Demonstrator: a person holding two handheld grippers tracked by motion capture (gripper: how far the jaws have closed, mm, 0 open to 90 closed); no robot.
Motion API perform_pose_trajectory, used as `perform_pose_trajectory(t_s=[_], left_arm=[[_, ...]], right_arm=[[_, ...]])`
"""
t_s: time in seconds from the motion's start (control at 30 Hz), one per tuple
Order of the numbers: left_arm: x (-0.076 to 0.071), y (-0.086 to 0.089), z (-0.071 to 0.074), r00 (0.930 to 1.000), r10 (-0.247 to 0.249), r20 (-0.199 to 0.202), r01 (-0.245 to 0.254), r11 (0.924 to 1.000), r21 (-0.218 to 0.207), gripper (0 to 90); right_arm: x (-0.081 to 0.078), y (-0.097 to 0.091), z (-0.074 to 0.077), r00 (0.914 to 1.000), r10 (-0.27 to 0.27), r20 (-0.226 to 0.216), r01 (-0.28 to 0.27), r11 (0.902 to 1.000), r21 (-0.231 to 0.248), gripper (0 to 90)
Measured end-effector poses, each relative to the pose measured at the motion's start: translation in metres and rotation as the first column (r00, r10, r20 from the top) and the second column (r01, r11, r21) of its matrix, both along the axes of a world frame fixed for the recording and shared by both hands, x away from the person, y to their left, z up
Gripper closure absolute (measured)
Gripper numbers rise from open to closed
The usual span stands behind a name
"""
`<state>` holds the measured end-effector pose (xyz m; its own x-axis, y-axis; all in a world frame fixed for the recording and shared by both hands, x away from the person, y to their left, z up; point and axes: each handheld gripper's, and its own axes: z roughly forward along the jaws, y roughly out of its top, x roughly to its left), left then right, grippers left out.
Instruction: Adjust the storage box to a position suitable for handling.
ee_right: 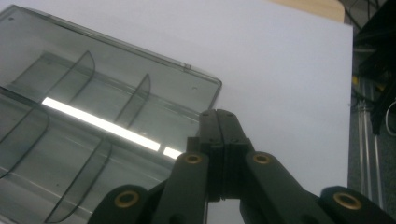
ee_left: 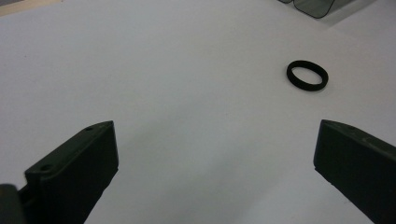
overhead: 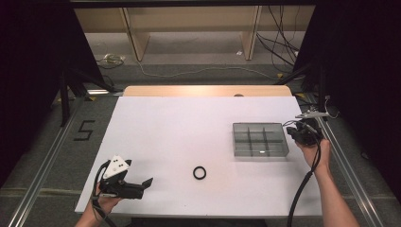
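A black ring (overhead: 199,172) lies on the white table (overhead: 165,127), ahead of the left gripper (overhead: 142,185), jaws wide apart. The right gripper (ee_right: 219,122), jaws pressed together, empty, sits beside a clear divided tray (overhead: 260,139).

Readable marks: one only.
A black "5" (overhead: 84,130) is showing on the grey floor (overhead: 42,156), left of the worktop (overhead: 165,123); nothing else is reading legibly.

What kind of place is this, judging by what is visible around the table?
Probably a lab or workshop set up for recording. The white table stands inside a metal rail frame, loose cables lie on the floor behind it, and a number 5 is taped on the floor.
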<state>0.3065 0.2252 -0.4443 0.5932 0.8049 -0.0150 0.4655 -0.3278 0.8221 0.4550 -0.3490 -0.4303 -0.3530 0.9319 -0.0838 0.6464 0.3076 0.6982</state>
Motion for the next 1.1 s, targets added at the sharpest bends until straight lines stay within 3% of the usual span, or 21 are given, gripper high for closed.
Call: perform_pose_trajectory(t_s=[0.2, 0.33, 0.47, 1.1], left_arm=[[-0.004, 0.0, 0.001, 0.9997, -0.013, 0.019, 0.013, 0.9998, 0.013, 0.0], [-0.001, 0.0, -0.001, 0.9999, -0.011, 0.005, 0.011, 0.9999, 0.01, 0.0], [-0.003, -0.002, 0.001, 0.9995, -0.027, 0.017, 0.027, 0.9995, 0.016, 0.0], [-0.005, -0.002, 0.001, 0.9997, -0.017, 0.018, 0.017, 0.9996, 0.023, 0.0]], right_arm=[[0.009, 0.003, -0.009, 0.9984, -0.004, -0.057, 0.002, 0.9993, -0.038, 90.0], [0.011, 0.003, -0.015, 0.995, -0.023, -0.097, 0.02, 0.9994, -0.028, 90.0], [0.011, 0.001, -0.019, 0.9923, -0.033, -0.12, 0.032, 0.9994, -0.014, 90.0], [0.015, 0.002, -0.029, 0.9872, -0.033, -0.156, 0.03, 0.9993, -0.023, 90.0]])
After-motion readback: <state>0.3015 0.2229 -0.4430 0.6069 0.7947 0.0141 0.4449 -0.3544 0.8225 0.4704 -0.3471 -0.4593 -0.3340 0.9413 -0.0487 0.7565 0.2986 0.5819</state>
